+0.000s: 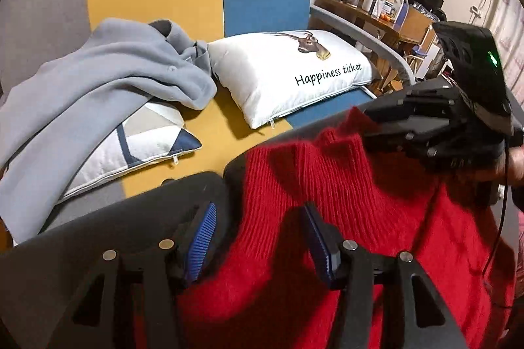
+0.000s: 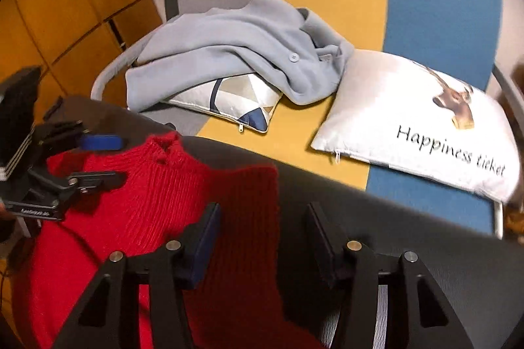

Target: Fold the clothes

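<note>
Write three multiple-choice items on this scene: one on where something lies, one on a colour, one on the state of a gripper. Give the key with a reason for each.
1. Where does the grey garment lie?
A. Draped over the patterned cushion
B. On the dark surface under the grippers
C. Over the white deer pillow

2. What colour is the knit sweater on the dark surface?
A. Blue
B. Red
C. Grey

3. How does the left gripper stand?
A. Shut on the sweater
B. Shut on the grey garment
C. Open, jaws apart over the sweater

Key: 1 A, the grey cloth covers the top of the patterned cushion. 2 B, the ribbed knit is plainly red in both views. 3 C, a clear gap shows between its blue pads.
</note>
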Demonstrator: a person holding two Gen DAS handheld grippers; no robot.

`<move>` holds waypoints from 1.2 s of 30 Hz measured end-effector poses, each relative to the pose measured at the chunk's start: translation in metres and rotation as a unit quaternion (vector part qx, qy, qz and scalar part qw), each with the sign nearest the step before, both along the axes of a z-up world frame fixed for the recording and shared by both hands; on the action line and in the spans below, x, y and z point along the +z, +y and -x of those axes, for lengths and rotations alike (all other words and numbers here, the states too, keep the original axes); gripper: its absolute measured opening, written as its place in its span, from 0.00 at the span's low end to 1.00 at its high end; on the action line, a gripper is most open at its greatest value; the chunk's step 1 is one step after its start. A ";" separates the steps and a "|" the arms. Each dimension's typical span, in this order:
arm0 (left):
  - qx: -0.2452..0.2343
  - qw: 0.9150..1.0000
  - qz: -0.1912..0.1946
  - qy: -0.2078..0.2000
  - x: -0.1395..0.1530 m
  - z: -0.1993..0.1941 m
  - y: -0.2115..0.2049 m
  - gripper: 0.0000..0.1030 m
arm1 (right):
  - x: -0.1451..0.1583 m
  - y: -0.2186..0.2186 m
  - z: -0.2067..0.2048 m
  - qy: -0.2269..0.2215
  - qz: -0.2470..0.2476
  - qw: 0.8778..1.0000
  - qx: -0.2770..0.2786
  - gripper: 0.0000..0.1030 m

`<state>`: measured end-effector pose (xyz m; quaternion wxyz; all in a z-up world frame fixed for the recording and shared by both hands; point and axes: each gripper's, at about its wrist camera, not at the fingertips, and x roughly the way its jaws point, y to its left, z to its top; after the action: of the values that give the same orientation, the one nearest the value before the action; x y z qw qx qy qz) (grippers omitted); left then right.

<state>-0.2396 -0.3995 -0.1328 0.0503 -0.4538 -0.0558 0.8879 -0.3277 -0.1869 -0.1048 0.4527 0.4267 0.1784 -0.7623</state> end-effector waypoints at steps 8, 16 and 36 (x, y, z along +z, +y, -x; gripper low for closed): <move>0.012 0.998 -0.043 0.032 0.019 -0.021 0.010 0.06 | 0.013 -0.010 -0.017 0.002 0.015 1.000 0.015 0.13; 0.023 0.996 -0.055 0.063 0.025 -0.115 0.032 0.06 | 0.055 0.062 -0.084 -0.007 0.122 0.993 0.004 0.12; 0.074 0.993 -0.079 0.045 0.027 -0.123 0.064 0.27 | 0.043 0.082 -0.136 -0.027 0.116 0.992 -0.045 0.38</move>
<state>-0.1161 -0.3359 -0.1055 0.0228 -0.4022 -0.1569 0.9017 -0.1920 -0.1052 -0.0616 0.4687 0.3995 0.0575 -0.7858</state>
